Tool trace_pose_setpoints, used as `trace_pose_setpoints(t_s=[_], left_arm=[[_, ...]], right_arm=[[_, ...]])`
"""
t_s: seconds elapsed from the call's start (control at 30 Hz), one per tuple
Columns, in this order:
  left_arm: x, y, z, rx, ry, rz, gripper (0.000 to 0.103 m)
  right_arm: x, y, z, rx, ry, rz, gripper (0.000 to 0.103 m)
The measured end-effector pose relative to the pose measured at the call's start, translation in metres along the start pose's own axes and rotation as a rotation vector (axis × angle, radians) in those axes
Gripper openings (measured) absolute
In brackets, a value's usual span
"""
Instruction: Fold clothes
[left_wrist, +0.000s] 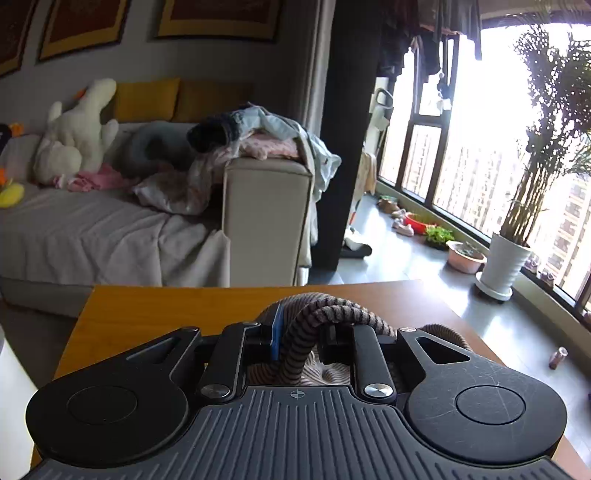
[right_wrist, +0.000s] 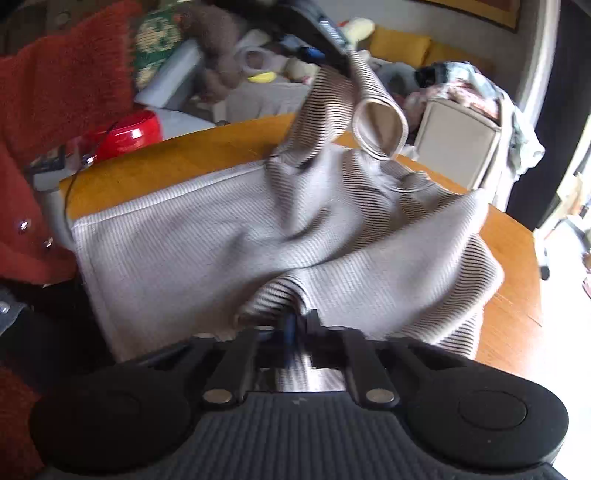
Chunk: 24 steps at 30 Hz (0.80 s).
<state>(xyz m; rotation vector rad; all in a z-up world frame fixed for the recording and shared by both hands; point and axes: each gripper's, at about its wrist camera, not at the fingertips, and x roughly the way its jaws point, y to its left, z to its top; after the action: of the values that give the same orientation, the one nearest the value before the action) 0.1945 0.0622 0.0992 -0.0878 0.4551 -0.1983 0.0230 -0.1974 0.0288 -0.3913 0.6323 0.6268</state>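
Where both tongs pinch it, the striped shirt bunches.

Wood table w/ striped shirt on it (partly lifted).

The grey, dark-striped knit garment is smeared by motion blur in the right wrist view. In the left wrist view it is mostly hidden behind the left gripper, and the orange-brown wooden table is cut off below.
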Motion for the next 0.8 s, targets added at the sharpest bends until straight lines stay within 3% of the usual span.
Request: trace_pose_setpoints(t_s=[0.17,0.27,0.33,0.37,0.5,0.6,0.8], left_arm=[[-0.004,-0.004,0.013,-0.022,-0.002,0.011,0.020],[0.004,-0.017,0.028,-0.076,-0.008,-0.021,0.020],[0.009,-0.034,0.032,-0.091,-0.026,-0.054,0.019],[0.011,-0.042,0.032,-0.096,-0.030,-0.073,0.019],[0.022,-0.081,-0.013,0.015,0.090,-0.182,0.056],[0.022,-0.098,-0.060,0.134,0.163,-0.220,0.065],[0.005,-0.098,-0.102,0.294,0.125,-0.209,0.091]], right_arm=[[-0.048,-0.113,0.015,0.339,-0.234,-0.210,0.006],[-0.081,-0.177,0.011,0.548,-0.391,-0.328,0.006],[-0.093,-0.204,0.005,0.631,-0.444,-0.383,0.006],[-0.092,-0.210,0.001,0.647,-0.442,-0.398,0.006],[-0.074,-0.224,-0.013,0.694,-0.384,-0.408,0.006],[-0.062,-0.230,-0.025,0.746,-0.359,-0.395,0.006],[-0.053,-0.243,-0.043,0.886,-0.357,-0.355,0.006]])
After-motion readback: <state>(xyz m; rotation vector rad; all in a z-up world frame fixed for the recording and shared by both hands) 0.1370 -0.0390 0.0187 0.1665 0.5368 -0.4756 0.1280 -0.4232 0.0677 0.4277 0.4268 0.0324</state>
